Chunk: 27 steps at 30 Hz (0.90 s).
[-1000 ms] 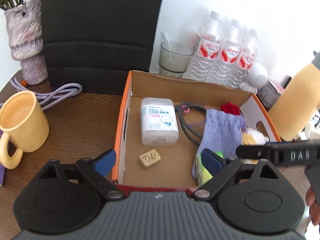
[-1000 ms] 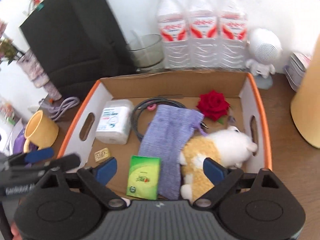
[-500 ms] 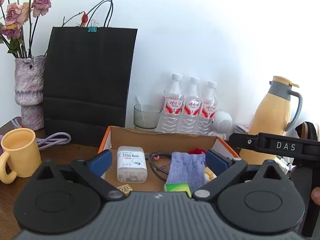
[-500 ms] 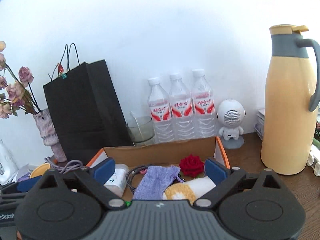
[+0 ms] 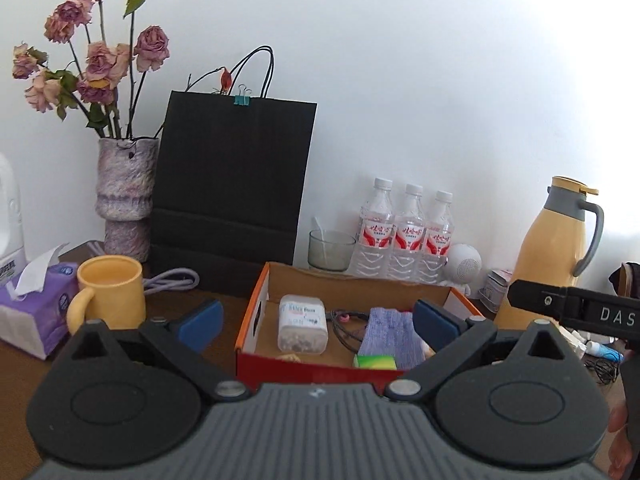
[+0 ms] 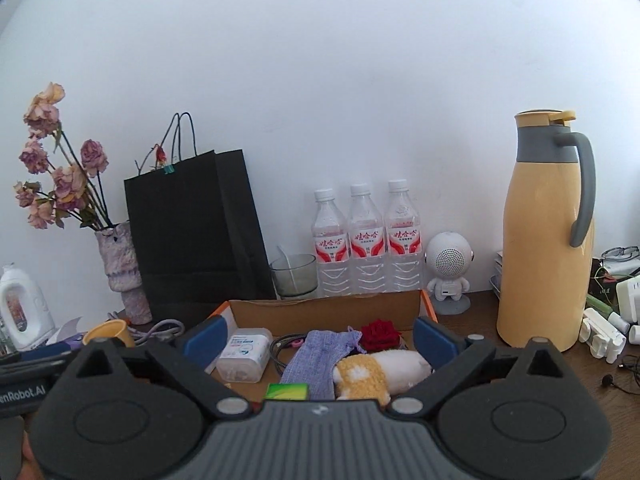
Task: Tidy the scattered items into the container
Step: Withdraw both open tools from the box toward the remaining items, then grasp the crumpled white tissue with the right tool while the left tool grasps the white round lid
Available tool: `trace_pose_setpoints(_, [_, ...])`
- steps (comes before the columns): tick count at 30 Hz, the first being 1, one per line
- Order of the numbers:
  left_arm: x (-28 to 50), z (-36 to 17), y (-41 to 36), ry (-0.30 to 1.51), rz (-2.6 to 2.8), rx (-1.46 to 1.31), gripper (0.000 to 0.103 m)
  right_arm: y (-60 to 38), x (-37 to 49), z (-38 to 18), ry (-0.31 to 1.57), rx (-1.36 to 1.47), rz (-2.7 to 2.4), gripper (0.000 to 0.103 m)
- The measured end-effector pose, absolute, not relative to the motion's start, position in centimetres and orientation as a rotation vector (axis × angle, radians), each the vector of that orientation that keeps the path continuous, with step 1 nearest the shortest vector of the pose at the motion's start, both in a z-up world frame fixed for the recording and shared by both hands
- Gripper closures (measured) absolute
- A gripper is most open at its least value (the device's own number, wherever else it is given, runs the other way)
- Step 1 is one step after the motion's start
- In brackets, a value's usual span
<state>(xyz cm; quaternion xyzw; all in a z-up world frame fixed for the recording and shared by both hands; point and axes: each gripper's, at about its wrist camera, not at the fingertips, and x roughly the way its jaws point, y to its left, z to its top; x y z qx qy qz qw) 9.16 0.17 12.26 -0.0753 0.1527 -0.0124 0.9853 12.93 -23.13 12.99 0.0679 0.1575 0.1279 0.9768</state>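
Note:
An orange-edged cardboard box (image 5: 348,280) (image 6: 320,312) holds a white plastic case (image 5: 303,328) (image 6: 244,354), a purple pouch (image 5: 390,336) (image 6: 320,356), a green packet (image 5: 376,361) (image 6: 287,392) and a dark cable (image 5: 344,322). The right wrist view also shows a red rose (image 6: 379,334) and a yellow-and-white plush toy (image 6: 380,372) inside it. My left gripper (image 5: 316,320) hovers open in front of the box, holding nothing. My right gripper (image 6: 320,338) is beside it; its jaws are opening and nothing is between them.
A yellow mug (image 5: 112,292) and a tissue pack (image 5: 36,312) stand left of the box. Behind it are a black paper bag (image 5: 232,192), a flower vase (image 5: 124,192), a glass (image 5: 331,250) and three water bottles (image 5: 408,236). A yellow thermos (image 6: 544,240) stands right.
Both grippers have pulled back from over the box and tilted up toward level, so the box now sits low in both views. Their jaws have widened slightly.

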Motion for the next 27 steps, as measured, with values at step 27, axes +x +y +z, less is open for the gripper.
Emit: trace_pose_setpoints(27, [12.2, 3.0, 0.5, 0.611, -0.119, -0.075, 0.024, -21.0, 8.3, 1.3, 0.659, 0.023, 0.235, 0.041])
